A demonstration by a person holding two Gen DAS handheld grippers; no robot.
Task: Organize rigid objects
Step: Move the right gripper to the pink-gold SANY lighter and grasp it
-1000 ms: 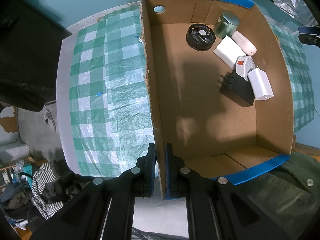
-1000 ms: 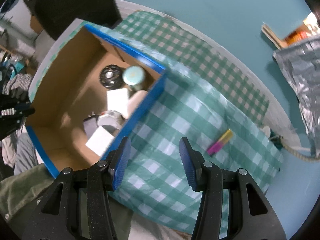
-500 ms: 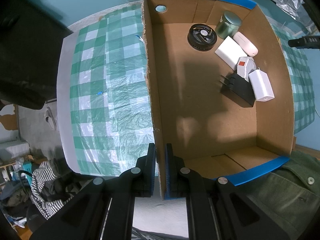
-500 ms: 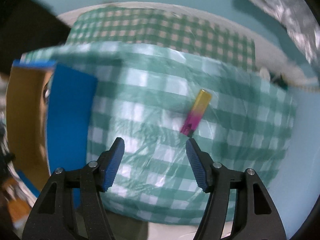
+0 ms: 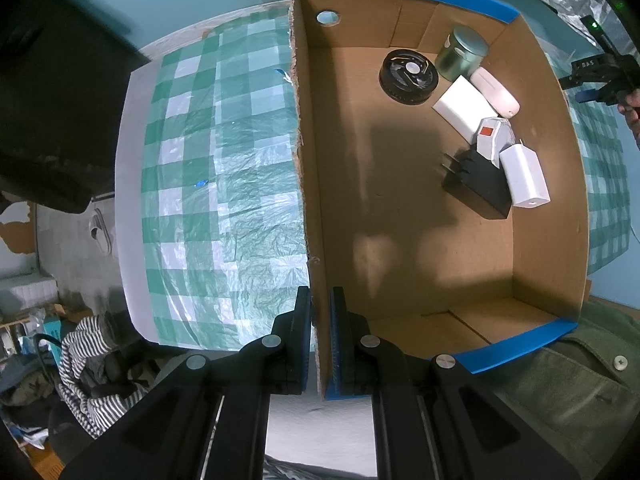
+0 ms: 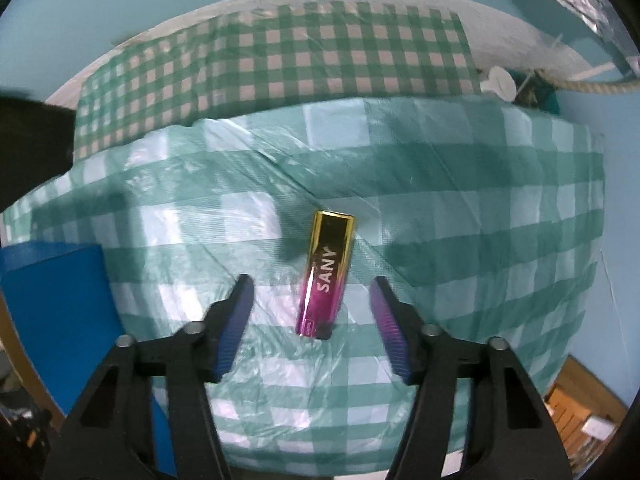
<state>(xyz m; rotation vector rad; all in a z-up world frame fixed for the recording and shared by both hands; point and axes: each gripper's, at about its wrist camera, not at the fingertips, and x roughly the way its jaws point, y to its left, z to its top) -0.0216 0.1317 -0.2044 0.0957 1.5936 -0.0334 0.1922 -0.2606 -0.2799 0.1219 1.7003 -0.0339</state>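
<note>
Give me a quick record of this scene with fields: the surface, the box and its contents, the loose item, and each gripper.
surface: green-and-white checked plastic tablecloth
box: open brown cardboard box with blue-taped edges
box contents: round black fan, green metal tin, white chargers, black plug adapter
loose item: gold-to-magenta lighter marked SANY, lying flat on the cloth
left gripper: fingers shut on the box wall
right gripper: fingers have just been closing, astride the lighter, not touching it
</note>
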